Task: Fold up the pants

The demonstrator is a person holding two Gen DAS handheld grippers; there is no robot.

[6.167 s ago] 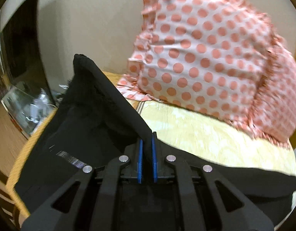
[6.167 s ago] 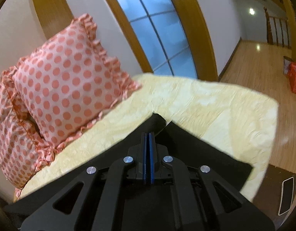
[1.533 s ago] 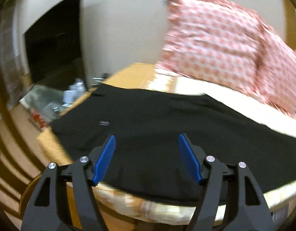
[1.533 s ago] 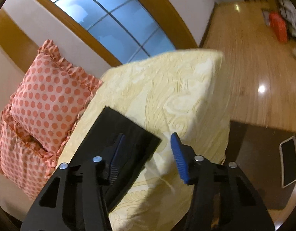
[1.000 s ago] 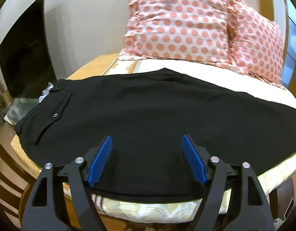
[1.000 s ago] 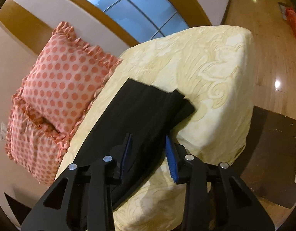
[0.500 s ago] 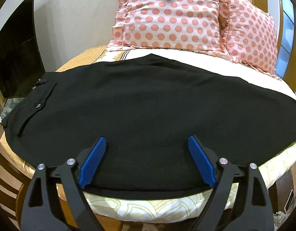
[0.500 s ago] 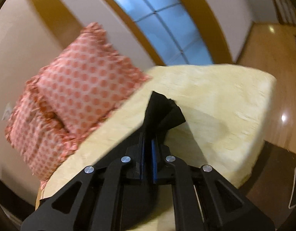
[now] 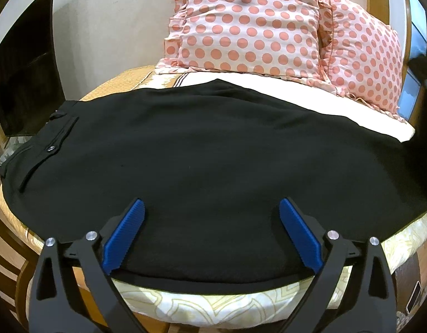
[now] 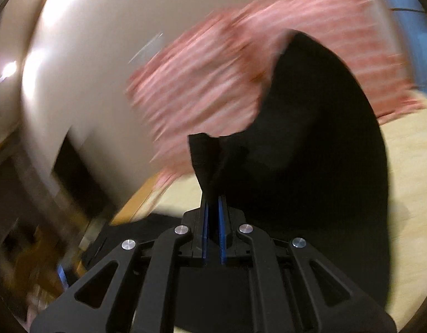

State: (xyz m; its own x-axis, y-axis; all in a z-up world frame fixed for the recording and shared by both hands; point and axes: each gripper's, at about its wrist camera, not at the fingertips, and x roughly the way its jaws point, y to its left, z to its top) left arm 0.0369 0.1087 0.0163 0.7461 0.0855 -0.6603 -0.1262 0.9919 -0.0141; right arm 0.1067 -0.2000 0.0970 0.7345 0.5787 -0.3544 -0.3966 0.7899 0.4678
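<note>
Black pants (image 9: 202,149) lie flat across the bed, waistband and a buttoned pocket at the left, legs running off to the right. My left gripper (image 9: 210,222) is open and empty, jaws wide apart, just above the near edge of the pants. My right gripper (image 10: 212,208) is shut on the leg end of the pants (image 10: 310,149) and holds it lifted off the bed; the cloth rises and hangs to the right of the fingers. The right wrist view is blurred by motion.
Two pink polka-dot pillows (image 9: 249,25) lean against the wall at the back of the bed. The yellow bedspread (image 9: 221,302) shows at the near edge. A dark screen (image 9: 22,77) stands at the left. Wooden floor lies below.
My right gripper closed on the leg end of the pants, lifted it and is swinging it left toward the pillows. My left gripper opened earlier and moved slightly closer over the pants.
</note>
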